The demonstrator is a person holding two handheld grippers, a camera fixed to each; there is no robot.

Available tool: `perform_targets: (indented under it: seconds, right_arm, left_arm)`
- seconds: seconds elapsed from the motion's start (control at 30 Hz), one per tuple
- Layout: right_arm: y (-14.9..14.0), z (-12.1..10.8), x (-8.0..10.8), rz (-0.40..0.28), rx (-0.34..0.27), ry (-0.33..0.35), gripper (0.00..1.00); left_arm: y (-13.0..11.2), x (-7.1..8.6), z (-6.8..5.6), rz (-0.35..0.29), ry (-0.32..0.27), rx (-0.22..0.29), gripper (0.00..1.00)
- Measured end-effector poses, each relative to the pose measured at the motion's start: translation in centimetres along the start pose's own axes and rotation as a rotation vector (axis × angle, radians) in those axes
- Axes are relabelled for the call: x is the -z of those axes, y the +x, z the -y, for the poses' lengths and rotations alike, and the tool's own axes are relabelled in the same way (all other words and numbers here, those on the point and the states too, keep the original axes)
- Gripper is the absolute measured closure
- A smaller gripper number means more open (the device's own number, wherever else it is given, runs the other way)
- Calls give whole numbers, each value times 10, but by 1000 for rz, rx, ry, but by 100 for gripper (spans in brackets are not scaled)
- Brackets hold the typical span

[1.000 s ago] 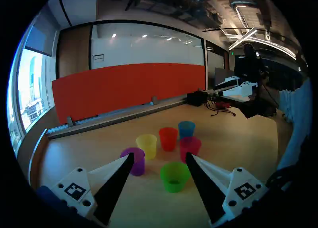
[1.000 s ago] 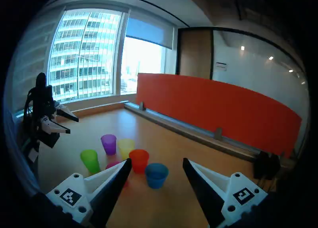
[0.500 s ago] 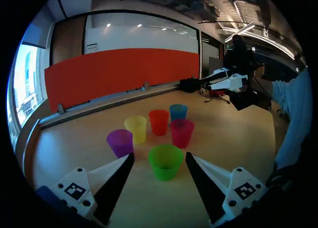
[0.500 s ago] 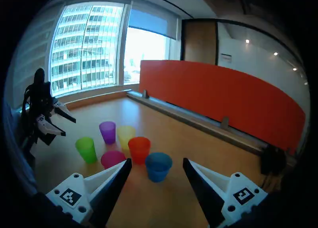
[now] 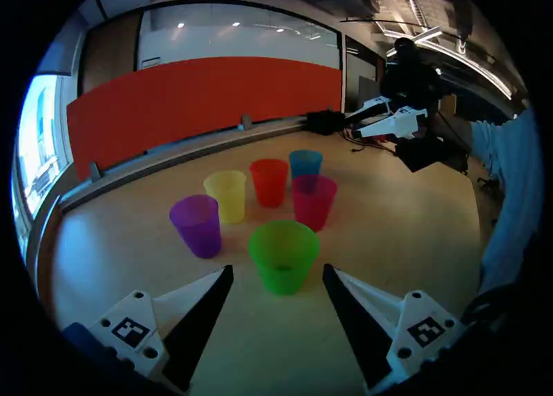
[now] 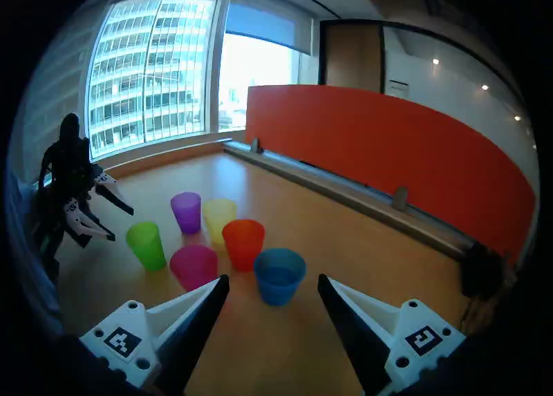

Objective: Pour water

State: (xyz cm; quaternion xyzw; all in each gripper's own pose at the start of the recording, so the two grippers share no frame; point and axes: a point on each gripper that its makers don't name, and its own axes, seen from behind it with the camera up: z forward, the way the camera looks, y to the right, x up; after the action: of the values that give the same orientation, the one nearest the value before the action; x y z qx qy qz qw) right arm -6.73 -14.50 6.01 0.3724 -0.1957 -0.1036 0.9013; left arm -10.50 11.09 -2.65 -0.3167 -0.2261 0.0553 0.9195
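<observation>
From the left gripper view, the left claw [image 5: 276, 268] hangs low over the pale wooden worktop [image 5: 415, 223] with its fingers spread wide and nothing held between them. Six plastic cups stand upright in a loose cluster just ahead of it. Running left to right, there is a purple cup [image 5: 197, 224], a yellow cup [image 5: 225, 194] just behind it, then an orange cup [image 5: 269, 180]. The green cup [image 5: 283, 256] is nearest of all, sitting just beyond the two fingertips. A pink cup [image 5: 314, 201] comes next, with a blue cup [image 5: 305, 163] close behind it. I cannot tell whether any of them holds water. A long orange screen [image 5: 207, 99] runs along the far edge. Off to the right, the right claw [image 5: 354, 125] is up in the air, well apart from the cups, and a pale blue sleeve [image 5: 508, 189] fills that side.

From the right gripper view, a big window [image 6: 152, 78] lights the left side. The order of the cups flips here, with green farthest left and blue farthest right. The blue cup stands just past the right claw's fingertips, which are also wide apart and hold nothing.
</observation>
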Motion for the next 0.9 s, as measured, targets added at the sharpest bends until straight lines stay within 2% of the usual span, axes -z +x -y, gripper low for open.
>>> perform_targets:
  seconds: [0.5,0.9]
  right_arm:
    - [-18,-2,-20,81,14,21,1]
    - [-27,-7,-38,123,29,21,0]
  left_arm:
    - [-13,-33,-6,107,-67,-11,4]
    - [-5,-54,-12,119,-103,-29,4]
